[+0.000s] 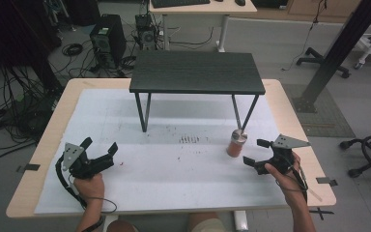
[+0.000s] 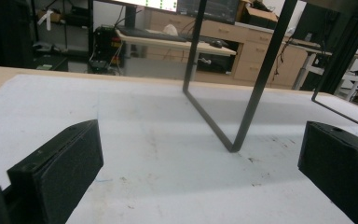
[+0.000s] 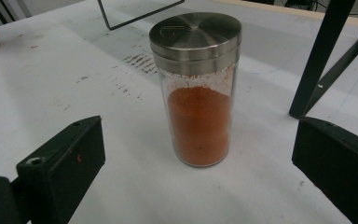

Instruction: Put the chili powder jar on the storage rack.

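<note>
Jar: a clear glass jar [image 3: 198, 93] with a brushed metal lid [image 3: 195, 31] stands upright on the white sheet [image 1: 174, 183], toward the right edge of the worktop [image 1: 38, 159], just beside the right front leg of the small black table [image 1: 196, 72]. It is a little over half full of orange-red powder, with a dusting of powder clinging to the glass above the fill line.

Writing: no label, brand or print can be read on the jar; the lid bears a faint embossed outline too indistinct to make out.

Right gripper: the right gripper [image 1: 258, 152] is held low near the right edge of the worktop, jaws spread wide, pointed at the jar. The jar sits ahead of the jaws, apart from both.

Left gripper: the left gripper [image 1: 100, 147] rests near the front left corner of the worktop, jaws wide apart with nothing between them, facing the small table's left leg frame [image 2: 235, 88].

Sheet: dark smudges and small red specks mark it in the middle, left of the jar.
</note>
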### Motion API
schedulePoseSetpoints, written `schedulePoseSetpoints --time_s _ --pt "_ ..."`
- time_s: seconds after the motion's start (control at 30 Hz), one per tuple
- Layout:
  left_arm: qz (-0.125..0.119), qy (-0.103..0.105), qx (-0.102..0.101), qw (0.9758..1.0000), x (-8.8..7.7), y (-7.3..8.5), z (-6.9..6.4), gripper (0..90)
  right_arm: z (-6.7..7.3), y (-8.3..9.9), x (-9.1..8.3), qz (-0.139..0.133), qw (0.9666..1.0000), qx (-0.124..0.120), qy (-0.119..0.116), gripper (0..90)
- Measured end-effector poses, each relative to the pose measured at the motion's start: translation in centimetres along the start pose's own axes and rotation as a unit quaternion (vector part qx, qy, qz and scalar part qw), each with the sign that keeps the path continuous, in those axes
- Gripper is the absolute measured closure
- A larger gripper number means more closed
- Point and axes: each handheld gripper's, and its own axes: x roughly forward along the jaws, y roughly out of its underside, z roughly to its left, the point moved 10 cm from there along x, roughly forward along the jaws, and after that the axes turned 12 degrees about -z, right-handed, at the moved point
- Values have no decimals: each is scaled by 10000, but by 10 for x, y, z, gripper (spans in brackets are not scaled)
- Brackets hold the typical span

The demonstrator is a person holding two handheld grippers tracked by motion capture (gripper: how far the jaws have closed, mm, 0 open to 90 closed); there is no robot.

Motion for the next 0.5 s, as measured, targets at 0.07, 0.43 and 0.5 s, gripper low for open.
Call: schedulePoseSetpoints --time_s 0.07,0.43,0.5 --pt "0 2 0 10000 0 0 0 2 1 0 2 -11 10000 8 6 21" --pt "-1 3 -9 10000 0 0 0 2 4 0 15 -23 10000 35 -25 18" --pt "-3 4 -10 10000 0 0 0 2 5 0 17 -18 10000 35 -33 17"
